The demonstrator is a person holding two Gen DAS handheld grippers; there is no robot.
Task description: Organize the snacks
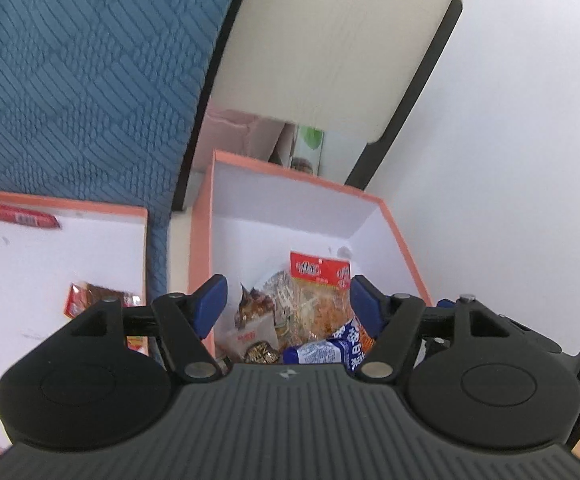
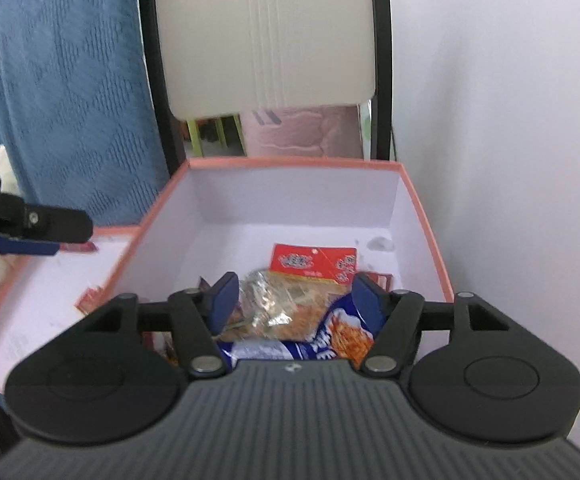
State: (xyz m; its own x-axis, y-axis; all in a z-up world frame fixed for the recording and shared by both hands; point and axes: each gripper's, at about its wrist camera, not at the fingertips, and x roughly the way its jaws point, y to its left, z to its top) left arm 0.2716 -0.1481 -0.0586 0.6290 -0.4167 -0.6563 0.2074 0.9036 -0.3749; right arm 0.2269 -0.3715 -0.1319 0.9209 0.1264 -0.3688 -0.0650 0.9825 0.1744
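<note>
The snacks lie heaped in the near end of the deep box [image 2: 295,208], a white-lined carton with a salmon-pink rim. On top of the heap is a clear packet with a red header [image 2: 313,266], showing orange-brown food through the film. Just in front of it a blue and white packet [image 2: 329,340] lies crumpled, and a crinkled clear wrapper [image 2: 264,304] rests to its left. From my left camera I also see a brown-printed packet [image 1: 256,308] at the left of the heap.

My right gripper [image 2: 291,300] hangs over this heap with its blue pads standing apart. The packets show between them, but neither pad presses on any of them. My left gripper [image 1: 286,300] is likewise spread wide above the same pile, empty; its left finger [image 1: 210,304] crosses the box's near wall.

To the left sits the shallow tray [image 1: 90,210], pink-edged like the box. A long red packet [image 1: 20,216] lies along its far edge, and a small red and brown packet [image 1: 98,298] lies near its right side, partly behind my left gripper.

Behind both stands a chair with a pale back [image 2: 266,36] in a black frame. A blue quilted cloth [image 1: 82,72] hangs to the left, and a plain white wall [image 2: 509,120] rises on the right.
</note>
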